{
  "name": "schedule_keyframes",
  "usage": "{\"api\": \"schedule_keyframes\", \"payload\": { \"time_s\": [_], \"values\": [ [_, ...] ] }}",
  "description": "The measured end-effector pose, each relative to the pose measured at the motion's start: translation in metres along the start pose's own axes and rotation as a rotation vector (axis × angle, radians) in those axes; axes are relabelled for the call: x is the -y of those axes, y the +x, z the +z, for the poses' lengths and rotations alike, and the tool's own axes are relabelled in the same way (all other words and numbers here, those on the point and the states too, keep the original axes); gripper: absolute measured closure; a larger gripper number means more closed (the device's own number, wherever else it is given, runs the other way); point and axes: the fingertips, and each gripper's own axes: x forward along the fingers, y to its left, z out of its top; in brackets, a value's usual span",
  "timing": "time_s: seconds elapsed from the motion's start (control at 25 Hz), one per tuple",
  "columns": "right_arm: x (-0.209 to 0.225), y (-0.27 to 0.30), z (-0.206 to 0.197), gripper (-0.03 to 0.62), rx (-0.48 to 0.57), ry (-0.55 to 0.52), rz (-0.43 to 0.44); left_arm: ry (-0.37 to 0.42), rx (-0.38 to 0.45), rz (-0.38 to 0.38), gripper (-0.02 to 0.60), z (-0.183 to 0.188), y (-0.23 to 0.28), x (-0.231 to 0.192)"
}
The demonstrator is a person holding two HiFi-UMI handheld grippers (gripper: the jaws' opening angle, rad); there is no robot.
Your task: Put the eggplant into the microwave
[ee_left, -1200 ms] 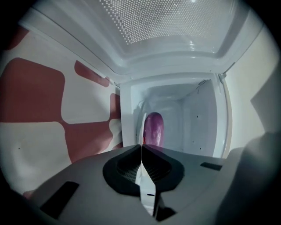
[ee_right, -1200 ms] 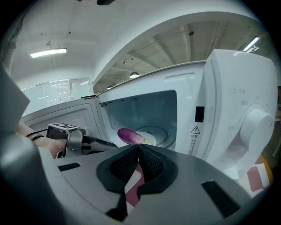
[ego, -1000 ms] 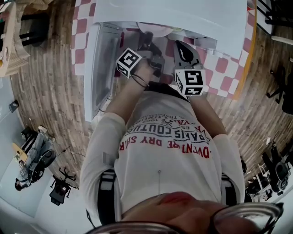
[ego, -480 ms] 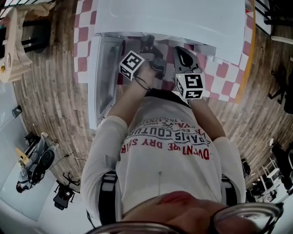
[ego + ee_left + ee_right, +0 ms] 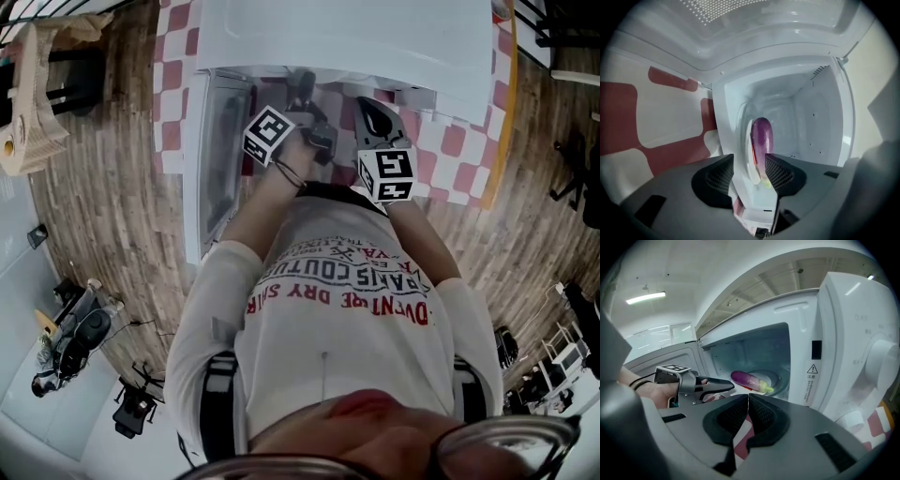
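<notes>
Both forearms reach forward at the open microwave (image 5: 843,338). The left gripper (image 5: 750,165) is rolled on its side at the cavity mouth, jaws opening, pads off the eggplant (image 5: 762,138) that shows in their gap. The right gripper (image 5: 748,414) hangs back, jaws pressed together, empty. The eggplant lies inside on the glass plate (image 5: 777,376), long axis across the cavity, green stem end toward the control panel side.

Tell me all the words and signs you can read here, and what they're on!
"PARIS COUTU…": upside down on the person's white shirt, end lost in a fold.
"DRY SHIR…": red, same shirt; its other lines are too warped to read.
"!" in a triangle: warning sticker on the microwave; the print under it is too small.
</notes>
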Motion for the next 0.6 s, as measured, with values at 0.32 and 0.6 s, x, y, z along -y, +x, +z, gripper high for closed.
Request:
{"api": "schedule_keyframes", "payload": {
  "time_s": [0.32,0.6],
  "values": [
    [-0.014,-0.013,0.010,0.568,0.029,-0.008,0.031,0.203,0.006,0.033,0.472,0.007,-0.032,0.007],
    [-0.017,-0.036,0.021,0.568,0.080,-0.030,-0.007,0.511,0.008,0.029,0.555,0.002,-0.068,0.034]
  ]
}}
